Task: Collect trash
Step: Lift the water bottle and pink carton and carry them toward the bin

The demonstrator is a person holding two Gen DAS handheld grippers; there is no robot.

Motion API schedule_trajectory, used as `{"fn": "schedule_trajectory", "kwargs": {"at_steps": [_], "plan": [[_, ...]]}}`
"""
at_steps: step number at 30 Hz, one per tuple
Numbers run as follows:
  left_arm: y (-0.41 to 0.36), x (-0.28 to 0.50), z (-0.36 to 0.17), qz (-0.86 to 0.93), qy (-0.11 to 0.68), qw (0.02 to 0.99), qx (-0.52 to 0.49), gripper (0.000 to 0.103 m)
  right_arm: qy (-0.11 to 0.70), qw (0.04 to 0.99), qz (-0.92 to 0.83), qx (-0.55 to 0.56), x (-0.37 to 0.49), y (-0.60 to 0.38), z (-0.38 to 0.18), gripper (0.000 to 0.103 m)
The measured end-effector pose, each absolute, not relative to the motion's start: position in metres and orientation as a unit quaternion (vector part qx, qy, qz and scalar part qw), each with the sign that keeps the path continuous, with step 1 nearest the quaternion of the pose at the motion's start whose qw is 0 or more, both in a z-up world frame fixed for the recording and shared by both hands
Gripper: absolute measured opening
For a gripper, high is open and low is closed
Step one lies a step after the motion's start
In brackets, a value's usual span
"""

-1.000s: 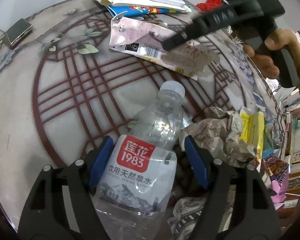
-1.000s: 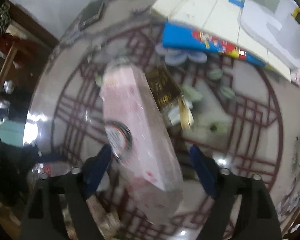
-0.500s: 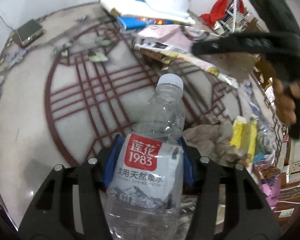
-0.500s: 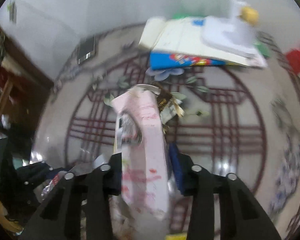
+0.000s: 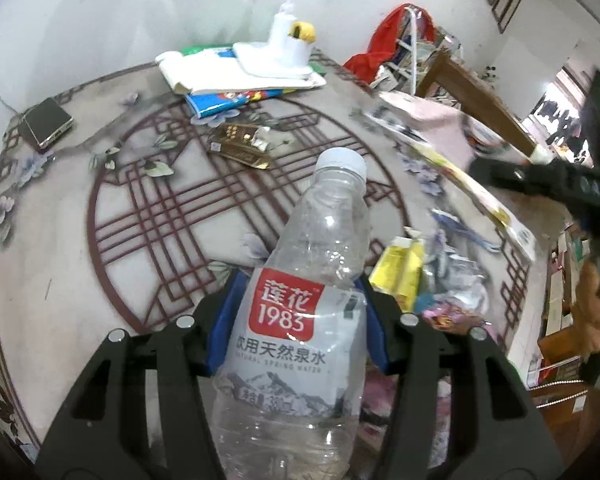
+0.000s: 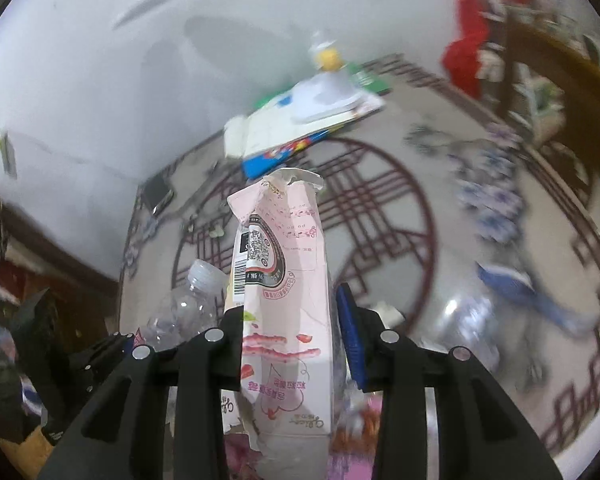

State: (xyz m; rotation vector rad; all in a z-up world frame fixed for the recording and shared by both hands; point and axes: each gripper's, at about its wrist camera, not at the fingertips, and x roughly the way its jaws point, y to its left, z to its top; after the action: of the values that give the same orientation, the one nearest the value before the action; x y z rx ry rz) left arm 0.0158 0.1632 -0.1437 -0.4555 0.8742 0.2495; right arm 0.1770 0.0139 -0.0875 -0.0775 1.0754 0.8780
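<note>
My left gripper (image 5: 298,320) is shut on an empty clear water bottle (image 5: 316,280) with a red "1983" label and white cap, held above the patterned table (image 5: 80,208). My right gripper (image 6: 290,328) is shut on a flattened pink milk carton (image 6: 286,280), held upright above the table. The carton (image 5: 432,136) and the right gripper's black arm show at the right of the left wrist view. The bottle (image 6: 188,304) shows at the lower left of the right wrist view. A gold wrapper (image 5: 240,146) lies on the table.
A pile of crumpled wrappers with a yellow packet (image 5: 404,272) lies at the table's right edge. A stack of books with a white duck lamp (image 5: 288,46) stands at the back. A phone (image 5: 46,122) lies far left. A wooden chair with red cloth (image 5: 392,40) stands behind.
Both grippers closed on their items and lifted: the left raised the bottle, the right raised the pink carton and carried it toward the table's right side, uncovering the gold wrapper.
</note>
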Motion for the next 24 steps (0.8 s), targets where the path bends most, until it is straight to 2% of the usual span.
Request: {"fn": "schedule_trajectory", "kwargs": {"at_steps": [15,24], "plan": [[0.091,0.014,-0.083,0.06,0.374,0.909,-0.174,0.052,0.427,0.844,0.321,0.039,0.094,-0.112,-0.047,0.035],[0.018,0.03,-0.064,-0.026,0.368,0.917,-0.151,0.052,0.403,0.878,0.241,0.092,0.07,-0.196,-0.041,0.035]]}}
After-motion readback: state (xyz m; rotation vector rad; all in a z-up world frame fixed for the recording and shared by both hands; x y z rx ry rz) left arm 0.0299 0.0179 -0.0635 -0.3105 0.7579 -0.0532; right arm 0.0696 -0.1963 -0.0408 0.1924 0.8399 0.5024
